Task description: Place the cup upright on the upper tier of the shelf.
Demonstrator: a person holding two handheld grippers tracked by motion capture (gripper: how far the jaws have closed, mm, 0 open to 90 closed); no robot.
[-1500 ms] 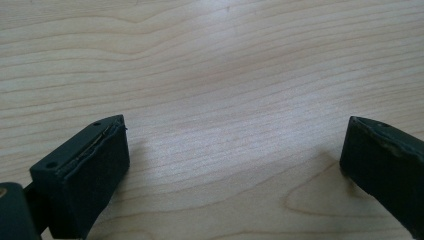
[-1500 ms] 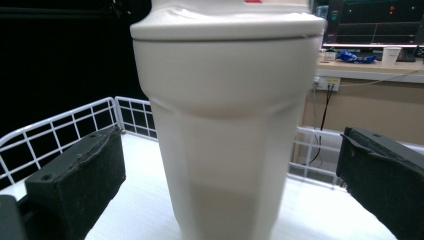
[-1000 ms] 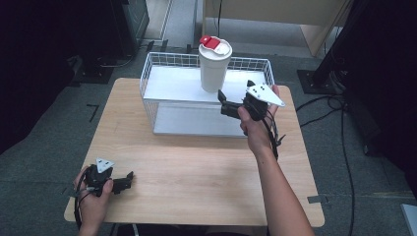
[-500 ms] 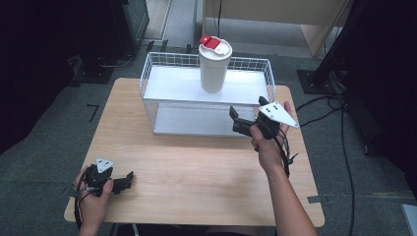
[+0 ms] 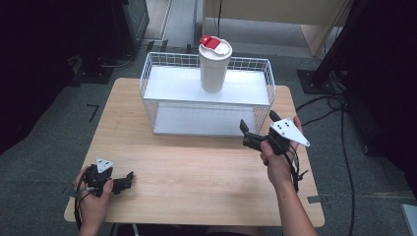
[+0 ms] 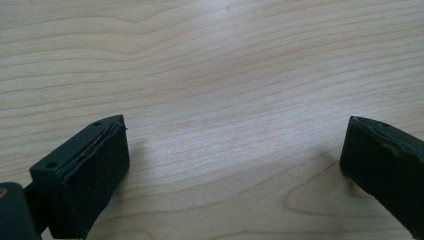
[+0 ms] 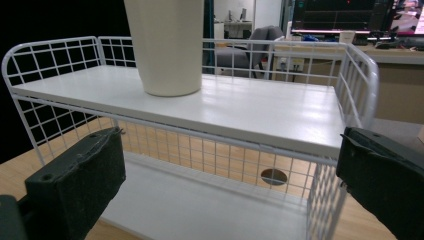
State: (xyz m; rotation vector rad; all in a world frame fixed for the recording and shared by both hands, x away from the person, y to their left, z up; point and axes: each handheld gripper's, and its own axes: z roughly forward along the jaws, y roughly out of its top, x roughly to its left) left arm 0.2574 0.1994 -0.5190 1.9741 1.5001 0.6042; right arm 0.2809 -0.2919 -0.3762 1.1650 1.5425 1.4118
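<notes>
A tall white cup (image 5: 214,69) with a red-tabbed lid stands upright on the top shelf of a white wire rack (image 5: 162,81) at the back of the wooden table (image 5: 196,167). My right gripper (image 5: 257,120) hovers open just in front of the rack's right end, apart from the cup. In the right gripper view its jaws stand wide with nothing between them (image 7: 230,165), facing the rack (image 7: 260,110) and the cup's lower part (image 7: 167,50). My left gripper (image 5: 127,181) rests open at the table's front left corner, over bare wood (image 6: 235,145).
The rack has a lower white shelf (image 5: 196,120) with a round hole (image 7: 273,176) near its right end. Cables (image 5: 334,105) trail on the floor to the right. Dark stands flank the table, and a wooden cabinet (image 5: 275,12) stands behind.
My right gripper has drawn back from the cup, moving toward the person and lower, to the front of the rack. The cup stays on the top shelf. The left gripper has not moved.
</notes>
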